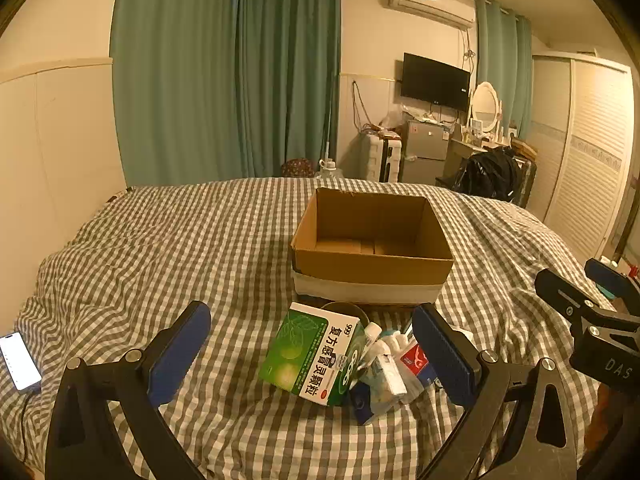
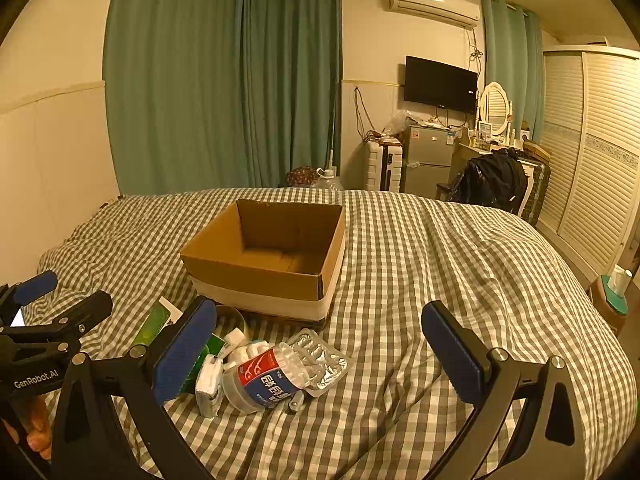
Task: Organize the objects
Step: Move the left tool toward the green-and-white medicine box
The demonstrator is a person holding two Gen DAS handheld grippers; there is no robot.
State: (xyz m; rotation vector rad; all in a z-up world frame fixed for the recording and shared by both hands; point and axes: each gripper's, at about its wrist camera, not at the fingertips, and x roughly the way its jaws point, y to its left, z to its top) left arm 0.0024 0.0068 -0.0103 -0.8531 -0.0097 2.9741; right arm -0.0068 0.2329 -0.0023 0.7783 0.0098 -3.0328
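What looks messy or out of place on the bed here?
The small items lie in a jumbled heap in front of the empty cardboard box: the green medicine box tilts on others, the clear jar lies on its side, partly over a blister pack.

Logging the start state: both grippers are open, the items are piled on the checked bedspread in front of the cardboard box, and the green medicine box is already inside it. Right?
Not quite: the cardboard box is empty. The green medicine box lies outside in the pile, as the left wrist view shows. The rest holds.
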